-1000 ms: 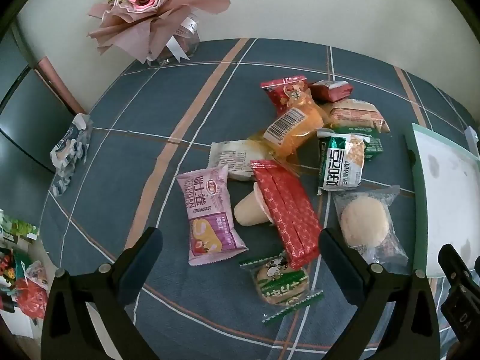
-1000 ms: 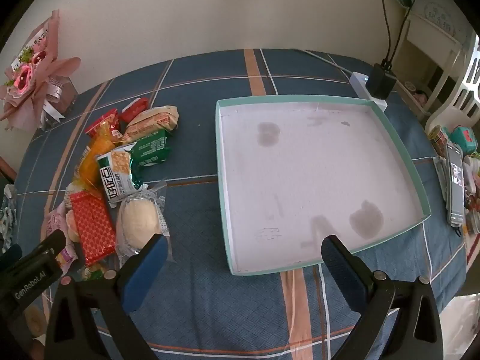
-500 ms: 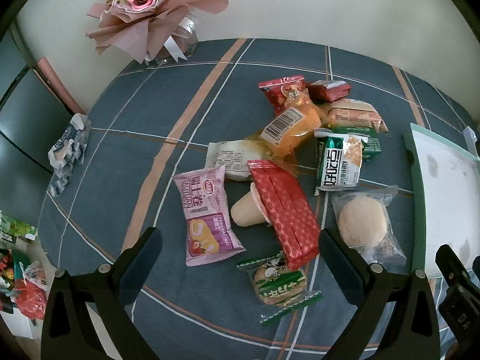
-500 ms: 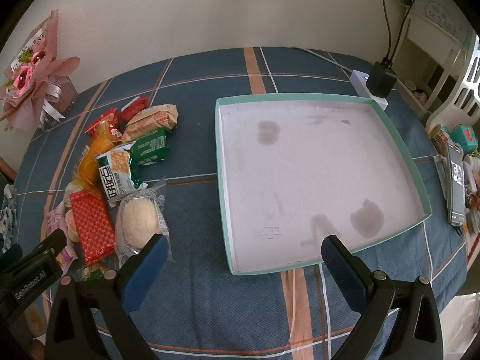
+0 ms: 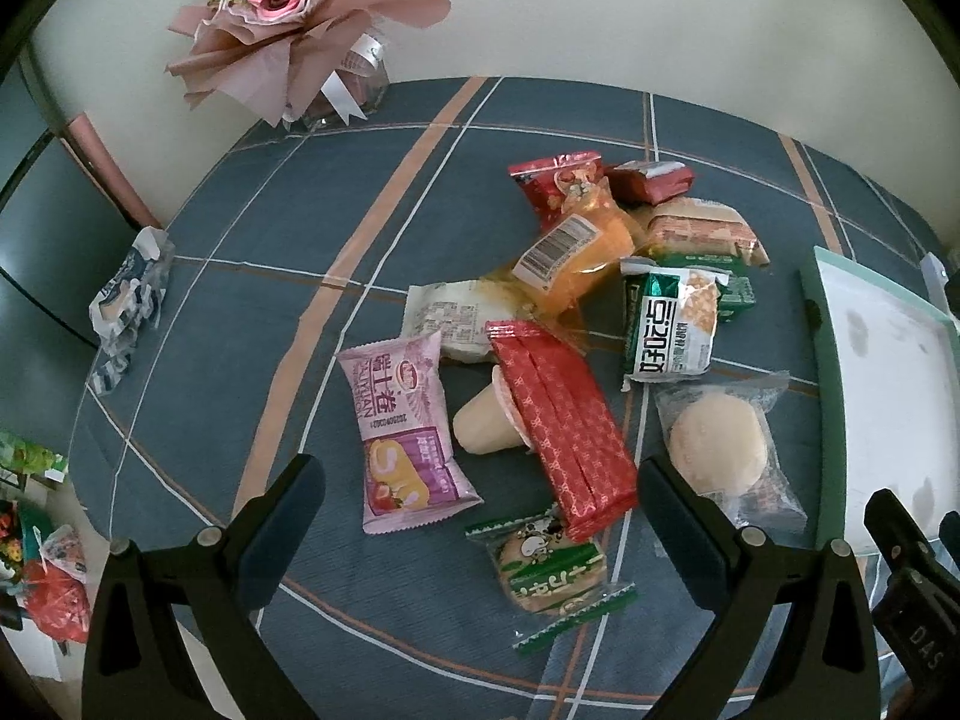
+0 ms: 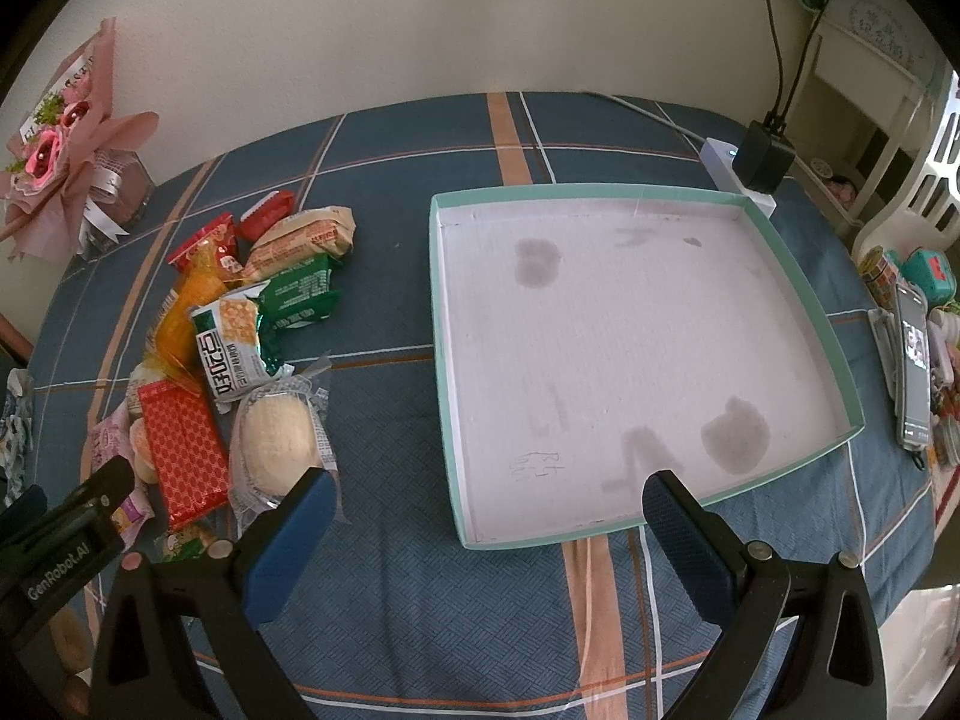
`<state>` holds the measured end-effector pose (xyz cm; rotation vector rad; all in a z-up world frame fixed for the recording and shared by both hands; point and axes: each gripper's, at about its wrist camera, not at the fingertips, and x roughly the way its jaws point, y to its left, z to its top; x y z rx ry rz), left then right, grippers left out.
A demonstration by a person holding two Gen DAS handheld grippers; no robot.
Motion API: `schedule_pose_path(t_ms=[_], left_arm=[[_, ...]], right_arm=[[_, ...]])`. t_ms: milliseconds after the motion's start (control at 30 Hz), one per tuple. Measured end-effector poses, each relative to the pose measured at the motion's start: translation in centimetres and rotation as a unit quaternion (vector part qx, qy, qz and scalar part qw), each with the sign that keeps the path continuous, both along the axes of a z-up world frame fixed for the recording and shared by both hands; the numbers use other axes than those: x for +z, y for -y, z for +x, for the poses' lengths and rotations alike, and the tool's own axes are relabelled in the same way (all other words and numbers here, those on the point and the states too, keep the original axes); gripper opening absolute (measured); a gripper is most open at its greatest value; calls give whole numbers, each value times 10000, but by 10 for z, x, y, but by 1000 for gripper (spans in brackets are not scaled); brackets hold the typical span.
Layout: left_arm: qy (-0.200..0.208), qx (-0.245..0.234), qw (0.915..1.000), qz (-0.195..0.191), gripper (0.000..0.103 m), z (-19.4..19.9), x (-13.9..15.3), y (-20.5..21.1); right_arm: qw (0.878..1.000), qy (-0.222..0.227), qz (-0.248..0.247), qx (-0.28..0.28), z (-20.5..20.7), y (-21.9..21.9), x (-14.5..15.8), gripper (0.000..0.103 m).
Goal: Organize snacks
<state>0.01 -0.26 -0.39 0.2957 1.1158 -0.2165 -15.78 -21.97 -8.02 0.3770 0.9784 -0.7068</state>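
Several wrapped snacks lie in a heap on the blue plaid tablecloth: a pink cake packet (image 5: 403, 432), a long red packet (image 5: 561, 423), a round biscuit in green wrap (image 5: 552, 570), a clear-wrapped bun (image 5: 720, 450), a green-white cracker packet (image 5: 672, 324) and an orange packet (image 5: 576, 252). My left gripper (image 5: 474, 516) hangs open above the near end of the heap, holding nothing. A shallow teal-rimmed tray (image 6: 798, 276) with a stained white floor lies right of the heap. My right gripper (image 6: 486, 516) is open over the tray's near left corner.
A pink flower bouquet (image 5: 300, 18) stands at the table's far left corner. A white power strip with a black charger (image 6: 759, 162) sits behind the tray. A phone (image 6: 915, 372) and small items lie off the right edge. A crumpled wrapper (image 5: 129, 306) lies at the left.
Both grippers stay open. The left wrist view has shifted slightly, so the snacks sit a little further left and lower in it. The right wrist view is nearly the same.
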Motion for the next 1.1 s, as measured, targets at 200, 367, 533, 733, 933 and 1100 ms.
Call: schedule_pose_path(t_ms=[200,367,533,733,933,1100], left_arm=[[59,9,9999,90,103,0,-1,0],[-64,23,9998,163,103,1,-1,-1],[40,48,9999,115,103,0,-1,-2],[113,50,9999,70,103,1,-2,-3],[9,272,9996,-51,103,8,-3,-13],[-155,662,9975,-205,103,20,-9,-32]], right_arm=[[10000,-9,18,-2,0,1,0,103],[10000,-10,17,-10,0,0,0,103],[10000,-16,19,-12,0,0,0,103],[10000,-21,27,-34,1,1,1,103],[10000,34,27,37,3,-1,2,103],[9989,135,151,417,20,-13,-2,103]])
